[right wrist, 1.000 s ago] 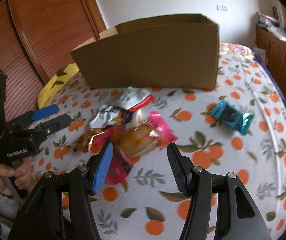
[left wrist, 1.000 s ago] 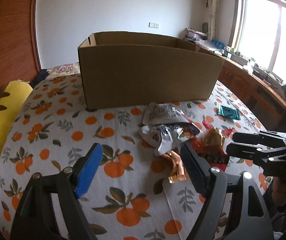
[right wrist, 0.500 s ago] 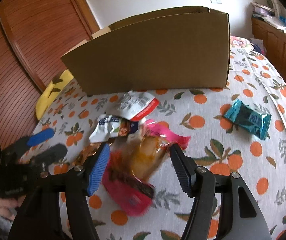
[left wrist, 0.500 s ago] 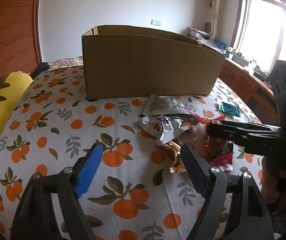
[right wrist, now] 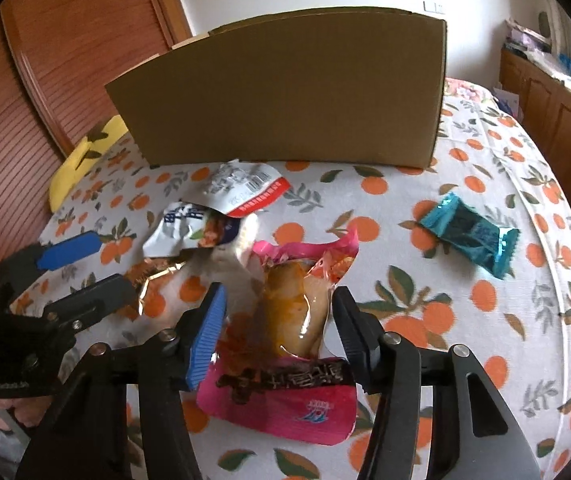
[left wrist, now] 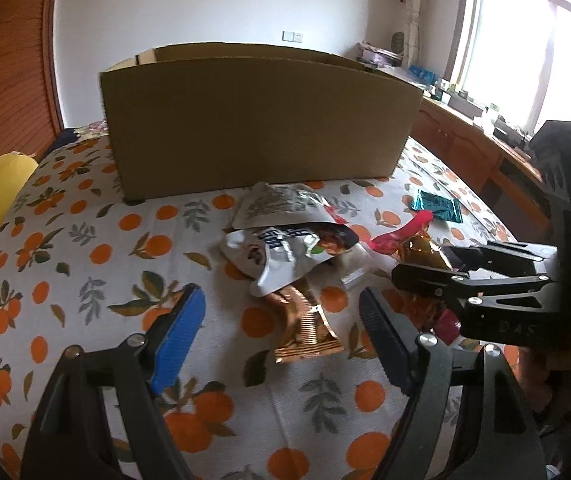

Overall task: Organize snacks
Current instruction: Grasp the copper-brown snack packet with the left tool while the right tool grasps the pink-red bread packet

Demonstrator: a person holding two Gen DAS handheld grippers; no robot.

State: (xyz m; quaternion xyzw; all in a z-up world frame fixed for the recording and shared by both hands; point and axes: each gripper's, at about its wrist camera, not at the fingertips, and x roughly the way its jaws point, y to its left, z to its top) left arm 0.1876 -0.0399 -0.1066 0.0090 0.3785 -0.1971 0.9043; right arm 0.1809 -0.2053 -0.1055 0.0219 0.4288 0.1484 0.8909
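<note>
Your right gripper (right wrist: 277,328) has just been closing its fingers around the clear-and-pink pouch (right wrist: 297,312) atop the heap, pads not yet pressing; your left gripper (left wrist: 281,332) hangs spread and empty. Closing off-centre could drag the red packet (right wrist: 281,400) underneath along. Count six snacks on the bench (right wrist: 465,320), the teal one (right wrist: 469,232) apart, and one cardboard box (right wrist: 285,92).
</note>
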